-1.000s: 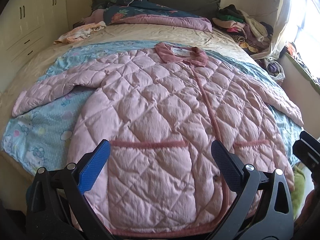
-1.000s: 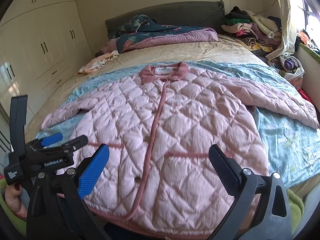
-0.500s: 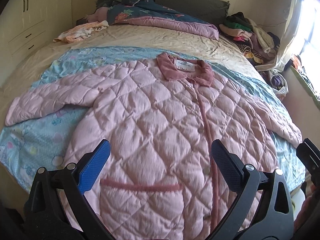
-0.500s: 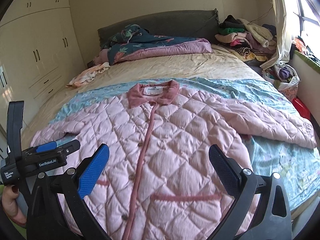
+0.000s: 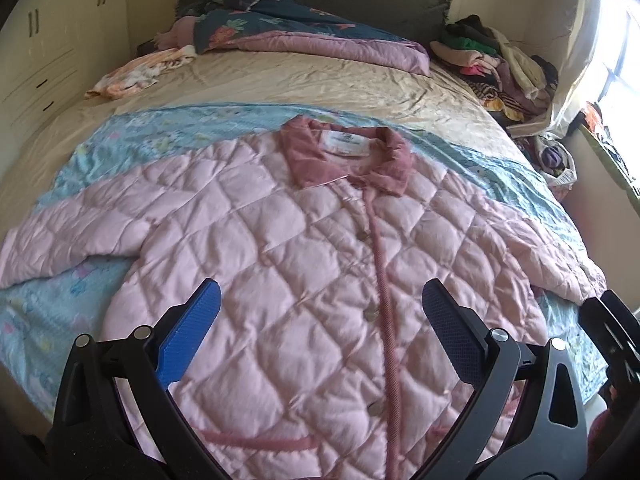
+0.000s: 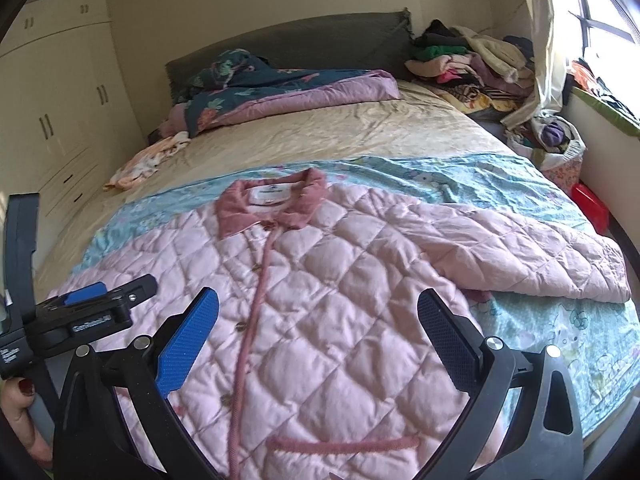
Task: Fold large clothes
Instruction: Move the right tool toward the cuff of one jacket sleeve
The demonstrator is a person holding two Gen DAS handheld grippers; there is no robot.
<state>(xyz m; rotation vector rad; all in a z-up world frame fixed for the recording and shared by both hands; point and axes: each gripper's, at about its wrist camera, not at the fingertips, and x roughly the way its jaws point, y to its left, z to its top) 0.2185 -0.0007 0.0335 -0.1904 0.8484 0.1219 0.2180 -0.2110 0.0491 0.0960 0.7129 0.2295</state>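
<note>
Both claws, left claw [image 5: 320, 336] and right claw [image 6: 318, 338], hang spread above the flat pink jacket [image 5: 288, 264].

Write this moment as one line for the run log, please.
phase: pre-grasp | jacket: flat on bed, buttoned, sleeves spread | left gripper: open, above jacket | right gripper: open, above jacket | folds: none

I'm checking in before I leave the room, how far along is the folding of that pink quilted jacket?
Done: the pink quilted jacket lies flat, buttoned, collar up, both sleeves spread on the blue blanket. In hand: nothing; the left gripper and right gripper hover open above it. Left: every fold, sleeves included, is not yet made.
</note>
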